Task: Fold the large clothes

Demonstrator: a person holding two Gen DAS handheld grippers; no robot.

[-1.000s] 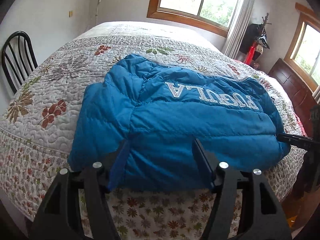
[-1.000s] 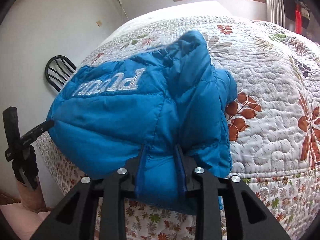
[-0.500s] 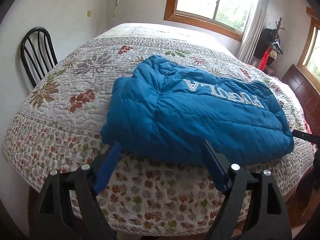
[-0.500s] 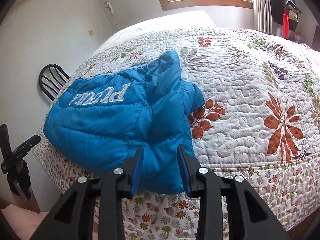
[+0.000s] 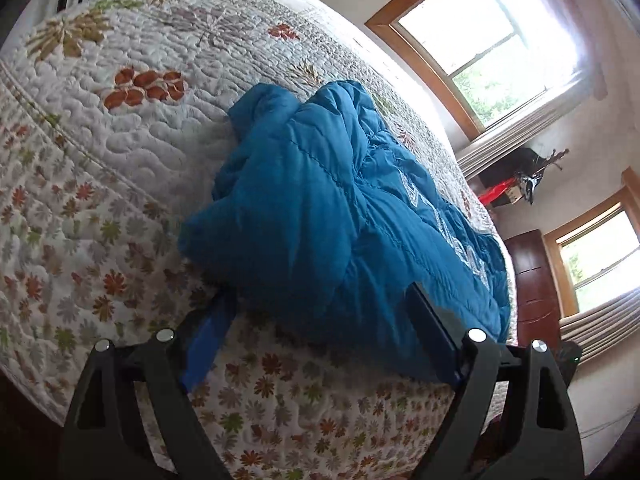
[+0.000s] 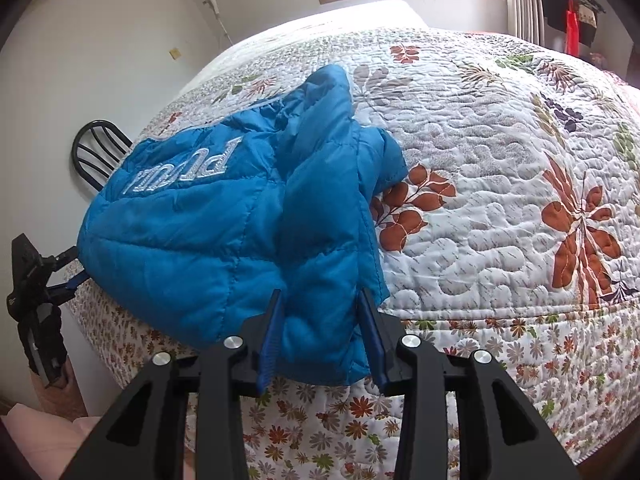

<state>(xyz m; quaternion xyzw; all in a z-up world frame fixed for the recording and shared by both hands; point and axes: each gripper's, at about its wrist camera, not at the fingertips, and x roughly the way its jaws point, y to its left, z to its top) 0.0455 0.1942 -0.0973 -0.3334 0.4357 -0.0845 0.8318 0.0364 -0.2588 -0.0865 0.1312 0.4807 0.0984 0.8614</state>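
Hanging half off the near edge of the bed [image 6: 500,184], the blue puffy jacket [image 6: 224,248] is the thing to watch. It lies folded on the flowery quilt [image 5: 120,128], and its near edge droops over the side, right at both tools.

The right tool [image 6: 322,330] has a fat lump of the jacket's hem between its two fingers, and the fingers look pressed into the puff. The left tool [image 5: 320,320] has its jaws wide apart; they have just been opening, and the jacket's edge sits in front of the gap without being pinched.

What could go wrong, I think:
- The jacket is slippery and puffy. If the right tool lets go now, the hanging part could slide off the bed and pull the fold open.
- The left tool could catch just the top layer and mess up the fold.
- The sleeve bunched up past the left tool could spring back out.
- A hard tug from one side only could drag the whole jacket crooked.
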